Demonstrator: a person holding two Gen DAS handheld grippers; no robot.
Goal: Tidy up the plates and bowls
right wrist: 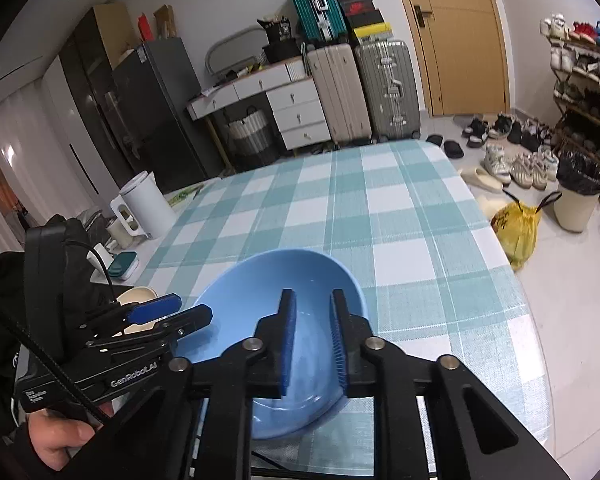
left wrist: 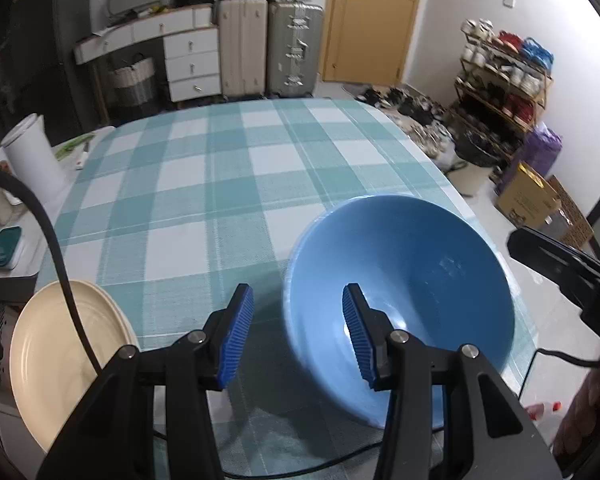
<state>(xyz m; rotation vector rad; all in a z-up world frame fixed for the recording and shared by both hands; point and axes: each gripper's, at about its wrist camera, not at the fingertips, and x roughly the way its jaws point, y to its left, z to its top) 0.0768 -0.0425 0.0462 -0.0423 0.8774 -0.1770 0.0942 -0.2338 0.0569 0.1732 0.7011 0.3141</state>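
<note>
From the left wrist view, the left gripper (left wrist: 298, 334) is seen partly open with nothing between its pads; its left pad is over the tablecloth (left wrist: 228, 168) and its right pad is over the inside of the blue bowl (left wrist: 400, 304). The bowl sits on the checked cloth, tilted, just right of the gripper's centre. A cream plate (left wrist: 60, 356) lies at the lower left, crossed by a black cable (left wrist: 48, 232). A white kettle (left wrist: 32, 156) stands at the far left edge.

From the right wrist view, the right gripper (right wrist: 312, 346) is seen narrowly open, the near rim of the blue bowl (right wrist: 268, 292) lying between its 2 pads; whether the pads press on it cannot be told. The left gripper (right wrist: 172, 312) is seen at the bowl's left side, held by a hand (right wrist: 56, 440).
</note>
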